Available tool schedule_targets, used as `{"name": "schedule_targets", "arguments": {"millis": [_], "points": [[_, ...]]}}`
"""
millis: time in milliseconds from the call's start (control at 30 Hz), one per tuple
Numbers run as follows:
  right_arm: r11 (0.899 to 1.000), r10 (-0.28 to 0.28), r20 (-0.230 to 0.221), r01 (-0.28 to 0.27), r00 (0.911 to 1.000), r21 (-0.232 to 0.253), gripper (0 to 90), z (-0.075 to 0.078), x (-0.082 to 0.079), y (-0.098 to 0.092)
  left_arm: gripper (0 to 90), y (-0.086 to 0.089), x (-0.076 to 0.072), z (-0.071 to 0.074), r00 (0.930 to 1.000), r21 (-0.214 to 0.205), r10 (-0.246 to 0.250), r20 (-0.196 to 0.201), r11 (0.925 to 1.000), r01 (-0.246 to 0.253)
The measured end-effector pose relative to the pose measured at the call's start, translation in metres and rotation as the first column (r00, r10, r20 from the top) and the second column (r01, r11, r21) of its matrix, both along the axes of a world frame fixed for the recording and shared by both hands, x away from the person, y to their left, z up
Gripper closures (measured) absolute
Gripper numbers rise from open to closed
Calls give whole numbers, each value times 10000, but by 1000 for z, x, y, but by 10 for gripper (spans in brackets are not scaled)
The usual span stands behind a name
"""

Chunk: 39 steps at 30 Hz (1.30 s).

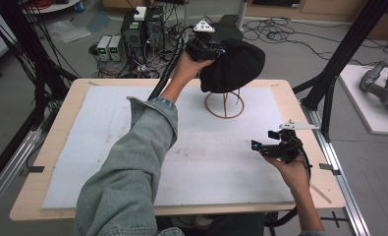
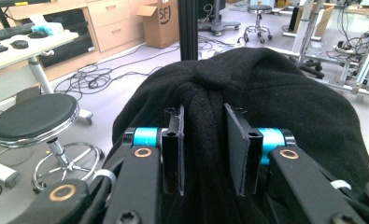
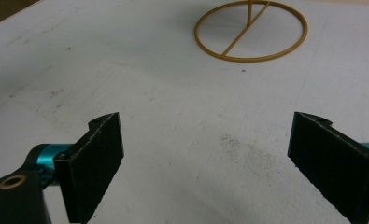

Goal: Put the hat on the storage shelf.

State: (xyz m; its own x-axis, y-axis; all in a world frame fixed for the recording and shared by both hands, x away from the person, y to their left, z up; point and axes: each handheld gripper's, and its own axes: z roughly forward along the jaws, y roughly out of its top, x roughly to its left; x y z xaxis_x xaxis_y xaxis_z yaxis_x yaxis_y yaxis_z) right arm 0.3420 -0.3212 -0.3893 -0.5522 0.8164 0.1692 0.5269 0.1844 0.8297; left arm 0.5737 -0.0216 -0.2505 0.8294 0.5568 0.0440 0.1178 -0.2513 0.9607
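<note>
Item: black hat, on the wire stand at our table's one o'clock. Left gripper part-open astride a hat fold, pads not pressing. Right gripper wide, empty, four o'clock.

Stand's top under black hat

Black grippers — teal barrels, brass rivets, grey plates — and a denim sleeve.

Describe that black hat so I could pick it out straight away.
Start at the white mat on the wooden table. At its far edge a gold wire stand rises from a ring base, and the hat sits on top. It is a soft black knit, the one fabric item there, with the left gripper at its crown.
</note>
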Motion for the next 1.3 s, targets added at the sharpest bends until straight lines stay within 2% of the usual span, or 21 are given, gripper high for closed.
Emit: {"name": "schedule_targets", "arguments": {"millis": [167, 333, 467, 567, 767, 1033, 1300], "points": [[10000, -8, 1, 8, 10000, 41, 102, 1, 0, -1, 651, 1, 1, -1, 10000, 158, 63, -70, 9999, -62], [9999, -93, 10, 93, 10000, 83, 102, 2, 0, -4, 627, 2, 3, -3, 9999, 113, 10, -170, 9999, -8], [9999, -94, -19, 94, 10000, 47, 102, 1, 1, -2, 608, 3, 2, 0, 10000, -46, -66, -44, 10000, 66], [9999, -96, -20, 96, 10000, 58, 102, 0, 1, -3, 609, 4, 1, 1, 9999, 36, -74, 94, 10000, 73], [9999, -115, -31, 115, 9999, 55, 102, 0, 1, -3, 567, 7, 2, 1, 9999, 35, -73, -113, 10000, 73], [9999, -128, -16, 128, 9999, 57, 102, 0, 1, -2, 492, 19, -5, 8, 9997, 351, -156, -176, 9993, 162], [10000, -20, -9, 20, 10000, -22, 102, 0, 2, 2, 419, 36, -16, 15, 9991, 917, -54, -415, 9957, 92]]}}
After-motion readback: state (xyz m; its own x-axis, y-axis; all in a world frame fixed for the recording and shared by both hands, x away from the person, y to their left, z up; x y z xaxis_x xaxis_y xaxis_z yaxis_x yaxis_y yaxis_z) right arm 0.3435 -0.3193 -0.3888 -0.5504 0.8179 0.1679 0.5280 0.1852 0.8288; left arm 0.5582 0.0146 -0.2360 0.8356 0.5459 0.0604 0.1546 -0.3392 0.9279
